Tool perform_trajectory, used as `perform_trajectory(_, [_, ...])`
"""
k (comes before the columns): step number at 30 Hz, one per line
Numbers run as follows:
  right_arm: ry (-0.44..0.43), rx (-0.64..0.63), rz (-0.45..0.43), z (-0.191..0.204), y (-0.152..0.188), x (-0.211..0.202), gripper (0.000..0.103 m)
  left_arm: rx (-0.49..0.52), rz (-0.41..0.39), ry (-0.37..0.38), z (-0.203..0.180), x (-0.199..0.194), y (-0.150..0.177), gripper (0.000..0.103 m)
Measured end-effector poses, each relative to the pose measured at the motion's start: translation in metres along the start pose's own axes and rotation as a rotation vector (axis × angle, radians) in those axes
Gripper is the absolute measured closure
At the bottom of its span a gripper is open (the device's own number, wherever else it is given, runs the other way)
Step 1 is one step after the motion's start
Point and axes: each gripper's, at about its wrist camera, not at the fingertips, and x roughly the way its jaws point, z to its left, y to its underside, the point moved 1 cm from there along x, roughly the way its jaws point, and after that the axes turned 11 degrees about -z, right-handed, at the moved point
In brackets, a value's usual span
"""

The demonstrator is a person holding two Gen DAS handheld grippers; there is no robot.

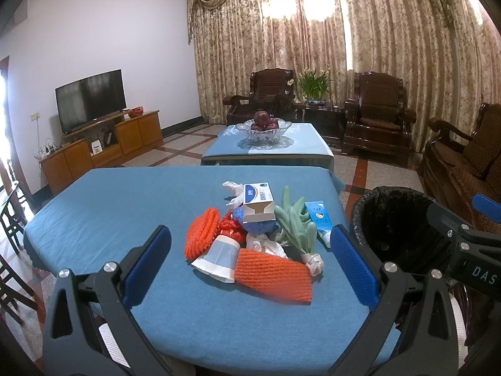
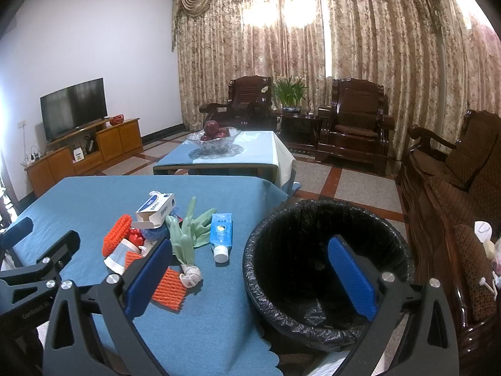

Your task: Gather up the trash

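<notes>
orange foam net [image 1: 272, 274] lies between the spread left claw [image 1: 250, 263]; right claw [image 2: 250, 279] spread.

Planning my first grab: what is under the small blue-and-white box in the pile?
The box rests atop the heap, on a blue crumpled item, with a white plastic bag behind. What lies deeper beneath stays covered. Both grippers are open, holding nothing.

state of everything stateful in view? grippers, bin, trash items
left hand-held gripper: open, empty
right hand-held gripper: open, empty
trash bin: lined, looks empty
small carton: end flap open
tube: capped, lying flat
paper cup: on its side
rubber gloves: limp, on table
</notes>
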Motion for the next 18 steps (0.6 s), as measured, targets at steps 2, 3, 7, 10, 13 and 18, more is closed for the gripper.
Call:
perform_trajectory(2, [0.001,0.001,-0.001,0.0,-0.0011,-0.0012,0.006,0.001,0.002,0.0,0.0003,0.0006,-0.0001,0.005])
perform_trajectory(3, [0.0,0.001,0.0,-0.0001,-0.0015,-0.0016,0.006,0.001,0.002,-0.001,0.0006,0.0009,-0.0003,0.005])
perform_trajectory(7, [0.0,0.001,0.0,-0.0003,-0.0014,-0.0016,0.006,0.001,-0.004,0.0,-0.0005,-0.0009,0.0002,0.005])
perform_trajectory(10, [0.001,0.002,0.0,-0.0003,-0.0013,-0.0015,0.006,0.001,-0.001,0.001,0.0,-0.0011,0.0004,0.005])
perform_trajectory(13, [0.0,0.001,-0.001,-0.0004,-0.0013,-0.0015,0.006,0.0,-0.005,-0.001,-0.0005,-0.0006,0.0001,0.005])
perform_trajectory(18, [0.0,0.002,0.0,-0.0005,-0.0015,-0.0014,0.006,0.002,-0.004,0.0,-0.0006,-0.0004,0.0001,0.005])
